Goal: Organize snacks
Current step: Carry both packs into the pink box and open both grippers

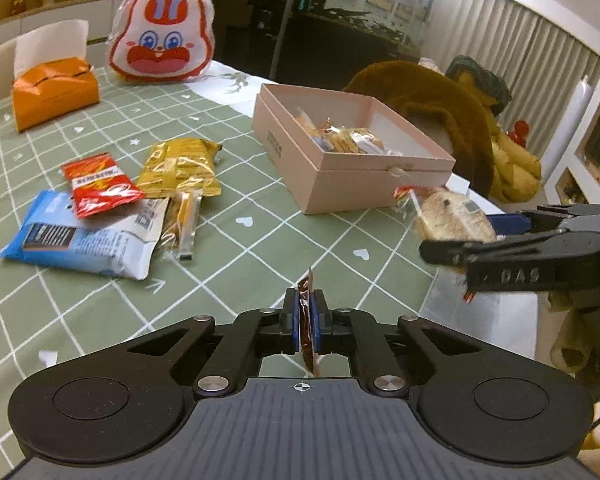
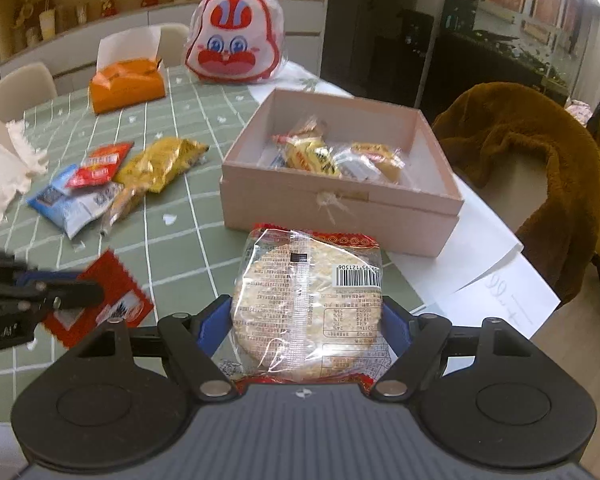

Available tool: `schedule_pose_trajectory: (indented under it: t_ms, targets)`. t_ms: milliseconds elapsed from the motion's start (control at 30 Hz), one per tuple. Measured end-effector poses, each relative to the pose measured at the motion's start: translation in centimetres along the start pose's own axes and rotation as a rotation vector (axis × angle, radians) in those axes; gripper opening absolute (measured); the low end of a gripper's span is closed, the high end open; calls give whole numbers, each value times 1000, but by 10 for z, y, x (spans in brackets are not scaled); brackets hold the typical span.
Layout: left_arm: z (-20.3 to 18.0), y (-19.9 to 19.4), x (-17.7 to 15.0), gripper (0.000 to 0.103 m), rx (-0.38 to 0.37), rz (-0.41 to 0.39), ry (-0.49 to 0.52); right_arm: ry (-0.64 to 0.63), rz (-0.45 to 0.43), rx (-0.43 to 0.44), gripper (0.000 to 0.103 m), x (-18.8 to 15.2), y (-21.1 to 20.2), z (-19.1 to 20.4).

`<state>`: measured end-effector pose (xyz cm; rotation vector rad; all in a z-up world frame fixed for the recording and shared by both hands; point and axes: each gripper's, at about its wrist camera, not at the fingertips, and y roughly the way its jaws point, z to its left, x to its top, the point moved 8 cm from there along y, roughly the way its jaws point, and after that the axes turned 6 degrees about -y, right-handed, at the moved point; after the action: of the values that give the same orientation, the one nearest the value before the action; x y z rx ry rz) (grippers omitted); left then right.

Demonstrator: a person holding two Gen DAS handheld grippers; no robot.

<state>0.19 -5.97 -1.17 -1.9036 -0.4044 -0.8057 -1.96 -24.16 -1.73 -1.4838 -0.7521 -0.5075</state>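
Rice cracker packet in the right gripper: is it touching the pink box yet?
Apart. The right wrist view shows the rice cracker packet clamped in the right gripper, with green tablecloth visible between it and the pink box.

Bare desk (image 1: 260,248) lay open between the loose snack pile (image 1: 112,208) and the pink box (image 1: 340,176). The box stood open-topped, its far half free, packets (image 2: 332,156) crowding the near side.

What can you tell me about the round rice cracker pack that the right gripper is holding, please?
The rice cracker pack is a round, pale, grainy disc sealed in clear crinkly film with red zigzag ends, a barcode and small printed text. It lies flat, label side up, clamped at its sides between the blue pads of the right gripper, lifted above the green checked tablecloth just in front of the pink box.
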Motion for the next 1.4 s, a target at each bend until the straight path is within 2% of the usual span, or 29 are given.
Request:
schedule_pose_trajectory:
  t_ms: [100,233,300,467,600,767,967,1067,1133,1167,1300,1400]
  targets:
    - [-2,-9,7,9,-13,-16,-13,11,-39,-5,78,9,-13,-6]
    - [-10,-22,35,9,-45,-72,-22,49,-105,1,78,32,-33,-21]
    - [-17,-28,62,9,-66,-112,-16,55,-143,-2,78,48,-42,-28]
    - [-46,-39,144,9,-130,-229,43,51,-256,-32,78,115,-65,-57]
    - [-65,-27,192,9,-184,-273,86,69,-297,-54,78,158,-64,-80]
    - [-61,23,222,9,-243,-212,7,75,-236,-105,78,183,-24,-105]
    - [-43,94,220,9,-273,-90,-80,131,-101,-79,78,170,44,-112]
    - [-33,140,208,11,-301,39,-140,179,-61,-34,78,156,73,-110]
    - [-30,164,199,14,-343,147,-177,200,-6,13,78,146,93,-107]
    - [-29,171,196,15,-341,174,-185,217,24,21,78,142,100,-106]
    - [-12,161,195,15,-296,136,-213,259,10,82,79,135,95,-100]
    - [13,133,197,16,-250,62,-250,244,15,117,79,135,93,-95]
